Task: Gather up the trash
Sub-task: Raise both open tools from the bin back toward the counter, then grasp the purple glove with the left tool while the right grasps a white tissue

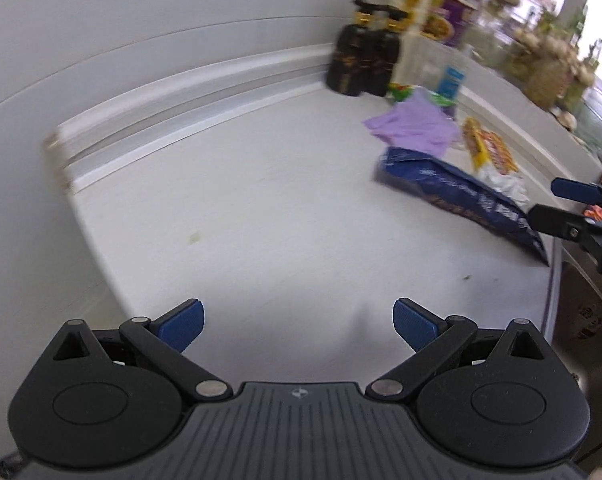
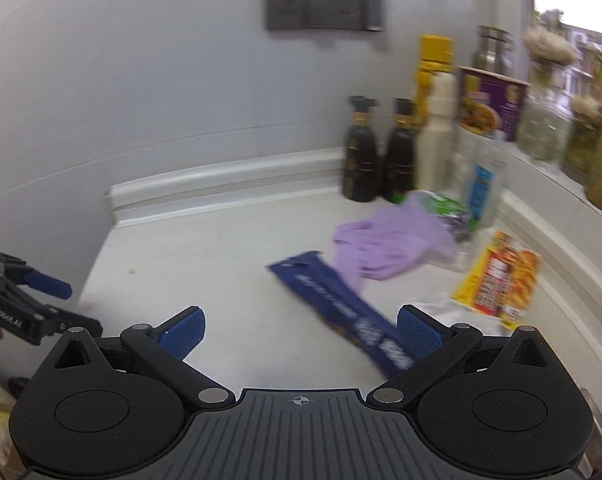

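Trash lies on the white counter (image 1: 241,208): a dark blue wrapper (image 1: 461,196) (image 2: 341,308), a purple cloth or glove (image 1: 417,126) (image 2: 393,240), a yellow-red packet (image 1: 489,148) (image 2: 501,276), crumpled white paper (image 1: 505,184) and a green wrapper (image 2: 449,208). My left gripper (image 1: 299,324) is open and empty over bare counter, left of the trash. My right gripper (image 2: 301,330) is open and empty, just above the blue wrapper's near end; it also shows in the left wrist view (image 1: 545,200).
Two dark bottles (image 2: 381,156) stand at the back wall, with a yellow-capped bottle (image 2: 433,72), a purple tub (image 2: 489,104) and jars beside them. A grey socket panel (image 2: 325,0) hangs on the wall. The counter's left edge (image 1: 101,272) drops off. A sink rim (image 1: 557,280) lies right.
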{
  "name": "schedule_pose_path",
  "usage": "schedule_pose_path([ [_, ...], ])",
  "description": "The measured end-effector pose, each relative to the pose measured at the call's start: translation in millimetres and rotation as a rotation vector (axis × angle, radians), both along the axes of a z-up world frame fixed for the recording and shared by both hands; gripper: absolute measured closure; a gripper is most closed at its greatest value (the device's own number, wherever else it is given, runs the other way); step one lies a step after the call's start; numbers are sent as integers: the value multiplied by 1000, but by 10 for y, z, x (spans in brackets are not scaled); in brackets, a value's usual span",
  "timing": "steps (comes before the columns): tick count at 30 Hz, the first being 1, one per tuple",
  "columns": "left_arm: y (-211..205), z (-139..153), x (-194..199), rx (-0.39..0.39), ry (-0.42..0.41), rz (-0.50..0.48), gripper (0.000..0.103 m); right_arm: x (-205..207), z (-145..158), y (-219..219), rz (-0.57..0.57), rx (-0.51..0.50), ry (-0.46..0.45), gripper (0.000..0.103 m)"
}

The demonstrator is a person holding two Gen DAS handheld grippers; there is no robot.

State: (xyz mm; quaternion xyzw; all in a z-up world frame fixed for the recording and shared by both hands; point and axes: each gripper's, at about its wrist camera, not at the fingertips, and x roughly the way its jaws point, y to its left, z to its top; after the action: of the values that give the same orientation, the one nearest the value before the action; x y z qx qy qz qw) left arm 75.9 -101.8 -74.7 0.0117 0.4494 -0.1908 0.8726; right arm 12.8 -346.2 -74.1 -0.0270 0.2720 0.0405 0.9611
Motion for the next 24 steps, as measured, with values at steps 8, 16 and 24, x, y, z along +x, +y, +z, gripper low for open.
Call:
schedule_pose_path([
  [8, -628, 167, 444, -4, -81, -130, 2, 229, 17, -750, -289, 207, 68, 0],
  [16, -1215, 172, 993, 0, -141, -203, 2, 528, -65, -913, -353, 285, 131, 0],
  [24, -1704, -67, 1411, 46, -111, -265, 9, 732, -182, -850, -379, 269, 178, 4],
])
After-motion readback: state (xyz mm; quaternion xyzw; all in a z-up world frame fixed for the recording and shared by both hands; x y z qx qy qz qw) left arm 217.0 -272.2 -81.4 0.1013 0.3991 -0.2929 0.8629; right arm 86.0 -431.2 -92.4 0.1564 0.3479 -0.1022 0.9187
